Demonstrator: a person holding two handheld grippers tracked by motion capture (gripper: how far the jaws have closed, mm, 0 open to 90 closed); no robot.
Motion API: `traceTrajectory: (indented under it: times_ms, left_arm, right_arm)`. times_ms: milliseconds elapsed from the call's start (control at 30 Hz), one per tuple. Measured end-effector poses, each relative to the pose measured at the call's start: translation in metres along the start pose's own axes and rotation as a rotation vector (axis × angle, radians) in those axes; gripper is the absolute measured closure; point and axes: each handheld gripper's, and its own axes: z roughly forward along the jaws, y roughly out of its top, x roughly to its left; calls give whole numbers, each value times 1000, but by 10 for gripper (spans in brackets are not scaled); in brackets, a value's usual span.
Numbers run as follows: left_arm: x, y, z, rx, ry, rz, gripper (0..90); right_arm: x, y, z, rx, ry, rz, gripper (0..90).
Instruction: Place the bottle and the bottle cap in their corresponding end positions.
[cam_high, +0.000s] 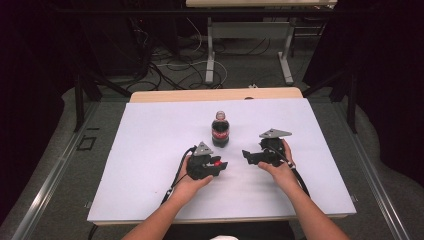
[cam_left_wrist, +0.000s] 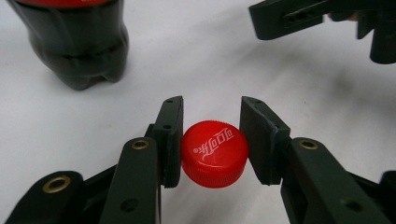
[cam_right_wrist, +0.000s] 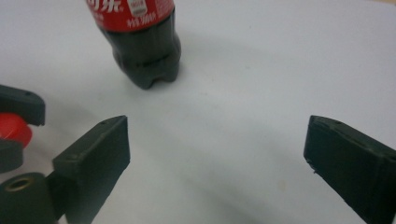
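- On top of the wooden table (cam_high: 215, 94) there's one big white sheet (cam_high: 150, 150), and everything sits on that.
- One cola bottle (cam_high: 220, 130) stands upright near the middle of the sheet, long axis vertical, neck pointing straight up, red label around it. It sits beyond the two grippers and roughly between them, apart from both. In the left gripper view you only get its dark lobed base (cam_left_wrist: 77, 44); the right gripper view shows the label and base (cam_right_wrist: 142, 42).
- Two grippers, one per hand. The right gripper (cam_high: 252, 156) is to the right of the bottle, jaws pointing left toward the other one. Its jaws stand wide apart with nothing but bare sheet between them (cam_right_wrist: 215, 154).
- The left gripper (cam_high: 218, 165) sits just in front of the bottle, and it's clamped on the cap, one pad on each side.
- One red bottle cap (cam_left_wrist: 215, 153), printed top facing up, squeezed by its ribbed rim. Can't quite tell if it's resting on the sheet or held just above it. It also peeks into the right gripper view at the left edge (cam_right_wrist: 14, 130).
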Motion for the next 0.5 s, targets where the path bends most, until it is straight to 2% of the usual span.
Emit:
traceTrajectory:
  times_ms: [167,233,500]
  left_arm:
    - [-3,-7,7,26,-3,12,612]
    - [-4,-9,10,49,-1,14,611]
    - [-8,-12,15,65,7,28,610]
  right_arm:
    - [1,-13,-10,5,-27,-38,0]
    - [1,-16,-13,10,-35,-30,0]
    - [0,-19,-19,1,-22,12,0]
